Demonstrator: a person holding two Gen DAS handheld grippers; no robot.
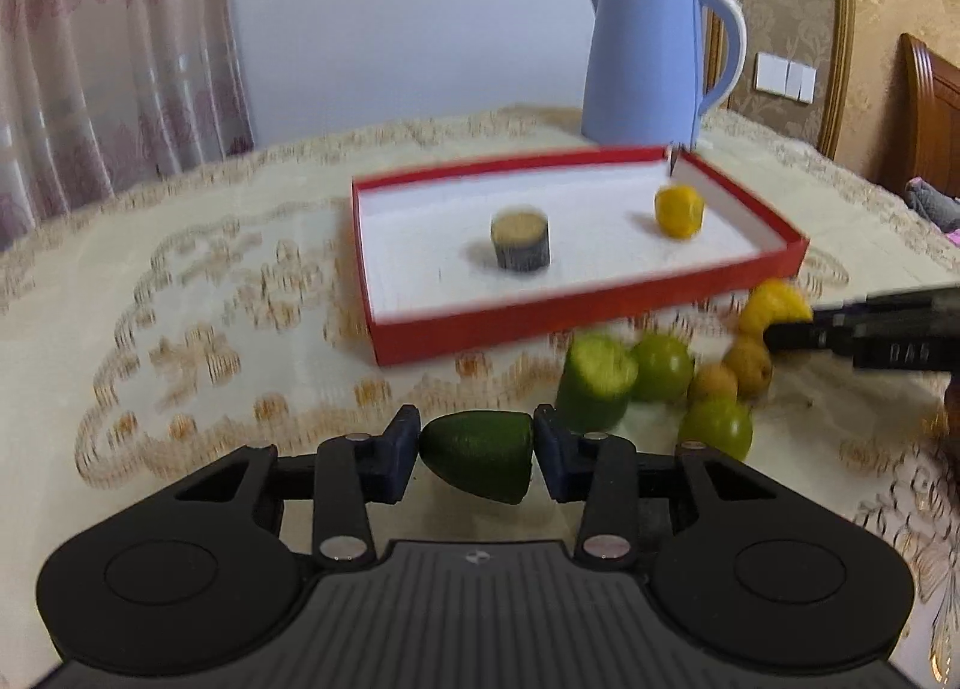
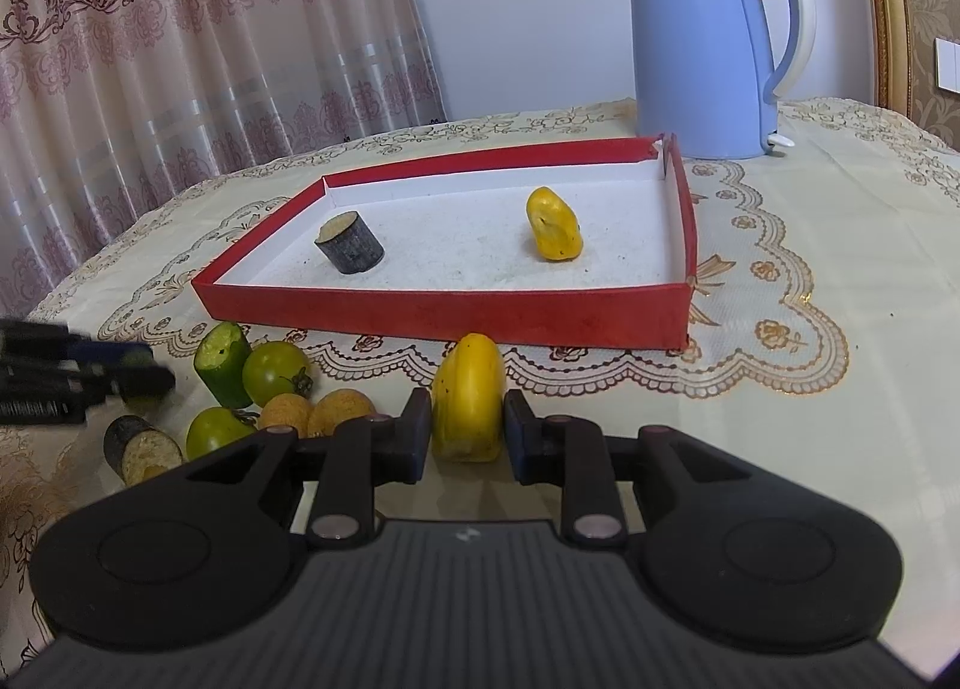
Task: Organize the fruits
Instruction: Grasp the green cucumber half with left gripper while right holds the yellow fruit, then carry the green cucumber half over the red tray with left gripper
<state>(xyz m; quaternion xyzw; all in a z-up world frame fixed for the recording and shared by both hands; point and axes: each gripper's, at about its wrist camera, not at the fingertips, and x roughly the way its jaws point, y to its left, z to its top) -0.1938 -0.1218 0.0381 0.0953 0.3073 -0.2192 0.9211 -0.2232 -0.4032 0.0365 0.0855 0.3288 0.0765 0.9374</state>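
My left gripper is shut on a dark green cucumber end, held above the tablecloth in front of the red tray. My right gripper is shut on a yellow pepper piece, just before the tray's near wall. In the tray lie a dark eggplant chunk and a yellow pepper piece. On the cloth left of the right gripper sit a cucumber piece, two green tomatoes, two brown round fruits and an eggplant chunk.
A blue electric kettle stands behind the tray's far right corner. The table has a patterned cream cloth. Curtains hang behind on the left. The left gripper's fingers show in the right wrist view, next to the fruit pile.
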